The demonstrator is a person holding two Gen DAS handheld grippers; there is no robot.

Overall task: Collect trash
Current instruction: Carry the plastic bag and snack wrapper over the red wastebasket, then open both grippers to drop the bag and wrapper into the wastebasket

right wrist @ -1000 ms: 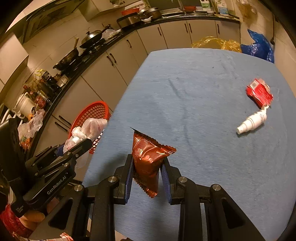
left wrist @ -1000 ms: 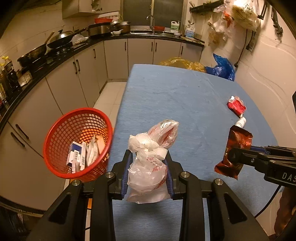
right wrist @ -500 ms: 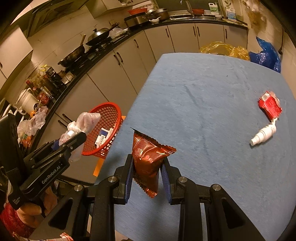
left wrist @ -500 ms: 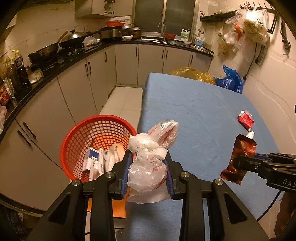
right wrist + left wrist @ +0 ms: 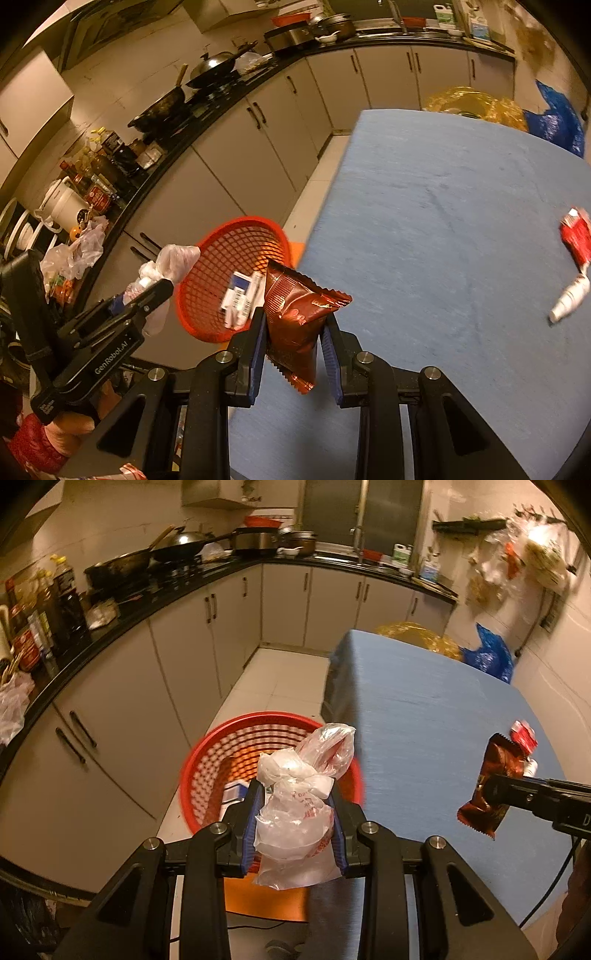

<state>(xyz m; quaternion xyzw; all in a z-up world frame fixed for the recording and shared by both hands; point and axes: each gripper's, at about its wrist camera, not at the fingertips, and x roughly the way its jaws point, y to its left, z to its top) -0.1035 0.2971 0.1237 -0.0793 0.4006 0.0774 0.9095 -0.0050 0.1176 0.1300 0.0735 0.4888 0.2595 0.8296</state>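
Left gripper [image 5: 295,823] is clamped on a crumpled clear plastic bag [image 5: 299,805], lower centre of the left wrist frame; the bag bulges above and hangs below the blue pads [image 5: 252,827]. Directly behind it in that frame sits the red mesh basket [image 5: 207,771], on an orange stand on the floor beside the table's left edge, with white and blue cartons [image 5: 233,794] already inside. Right gripper [image 5: 293,343] is clenched on a brown foil snack wrapper [image 5: 295,314], lower centre of the right wrist frame, its top corner flaring right above the jaws. Same wrapper [image 5: 493,782] shows at the right edge of the left wrist frame, pinched by the right gripper's black fingers [image 5: 517,794] over the blue table [image 5: 424,716]. From the right wrist view the basket [image 5: 221,254] sits left of centre, rim tilted toward the camera, cartons [image 5: 240,295] visible through the opening; the left gripper [image 5: 147,295] with its bag [image 5: 170,262] is at the basket's left rim, middle left of frame. Still lying on the table [image 5: 443,206] at the right edge: a red packet [image 5: 576,236] and just below it a white bottle [image 5: 569,299] on its side, nearly touching. Both show blurred. Kitchen counter with woks [image 5: 162,552] runs along the upper left; blue bag [image 5: 487,653] and yellow bag [image 5: 417,637] sit beyond the table's far end.
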